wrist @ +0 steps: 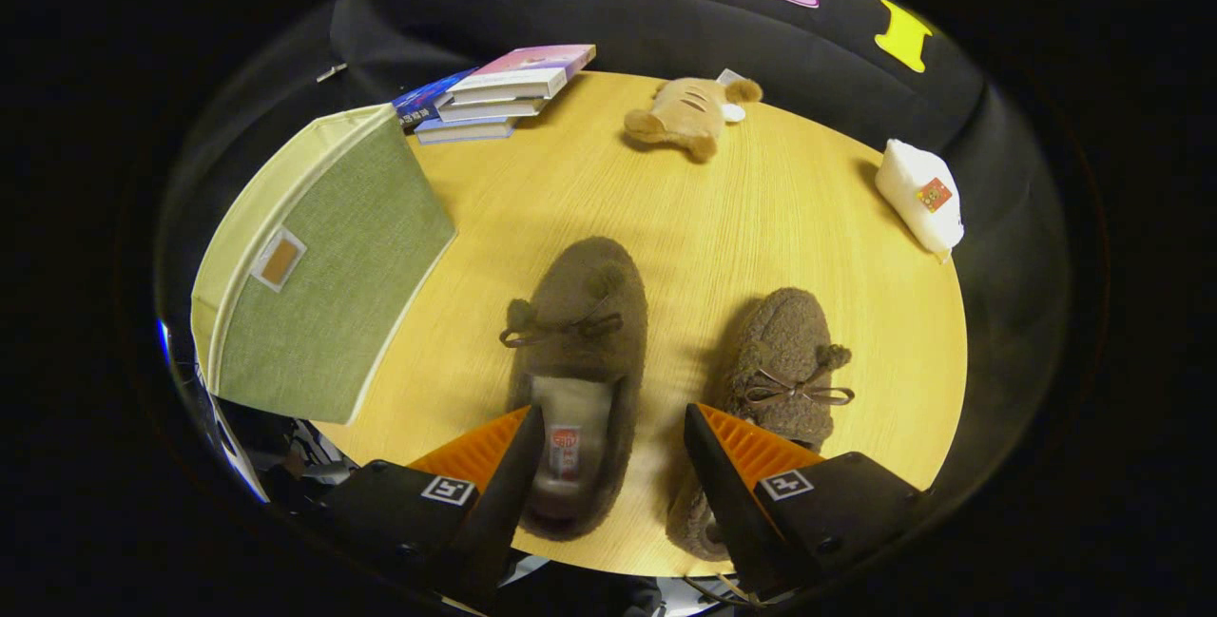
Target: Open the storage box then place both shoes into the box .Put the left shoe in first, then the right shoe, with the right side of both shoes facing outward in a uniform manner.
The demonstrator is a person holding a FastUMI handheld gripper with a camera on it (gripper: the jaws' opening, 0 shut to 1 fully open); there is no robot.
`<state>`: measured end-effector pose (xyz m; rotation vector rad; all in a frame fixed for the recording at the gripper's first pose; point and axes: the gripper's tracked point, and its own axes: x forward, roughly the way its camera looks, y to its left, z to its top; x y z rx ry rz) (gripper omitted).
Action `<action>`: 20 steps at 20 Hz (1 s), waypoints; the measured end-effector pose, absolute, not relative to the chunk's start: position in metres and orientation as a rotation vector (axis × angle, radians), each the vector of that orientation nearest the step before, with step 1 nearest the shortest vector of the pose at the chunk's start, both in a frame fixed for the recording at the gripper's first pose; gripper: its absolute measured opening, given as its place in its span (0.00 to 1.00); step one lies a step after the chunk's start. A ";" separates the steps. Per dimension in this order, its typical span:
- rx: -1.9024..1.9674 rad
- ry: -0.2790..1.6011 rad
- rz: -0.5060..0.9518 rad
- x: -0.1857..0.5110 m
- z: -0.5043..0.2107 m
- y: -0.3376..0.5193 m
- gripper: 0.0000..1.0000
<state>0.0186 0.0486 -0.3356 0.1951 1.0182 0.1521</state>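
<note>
Two brown fuzzy slippers lie on the round wooden table [742, 218], toes pointing away from me. The left slipper [578, 332] has its heel opening between my fingers, closer to the left finger. The right slipper [784, 360] lies beside and partly under my right finger. My gripper [613, 422] is open above them, and I cannot tell whether either finger touches a slipper. A green fabric storage box [314, 275] with a pale lid edge stands left of the slippers, closed.
A stack of books [499, 94] lies at the table's far edge behind the box. A tan plush toy [689, 113] sits at the far middle. A white packet [920, 194] lies at the far right edge.
</note>
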 end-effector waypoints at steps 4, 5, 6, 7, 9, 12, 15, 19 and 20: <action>0.200 1.040 0.132 0.032 -0.354 0.052 0.82; 0.202 1.049 0.124 0.035 -0.359 0.052 0.71; 0.210 1.068 0.121 0.034 -0.365 0.054 0.60; 0.240 1.088 0.136 0.033 -0.368 0.060 0.49; 0.263 1.100 0.113 0.034 -0.368 0.056 0.29; 0.366 1.120 0.087 0.030 -0.365 0.054 0.06; 0.411 1.097 0.061 0.029 -0.352 0.051 0.05; 0.451 1.075 0.052 0.022 -0.329 0.052 0.05; 0.463 1.067 0.057 0.021 -0.321 0.053 0.05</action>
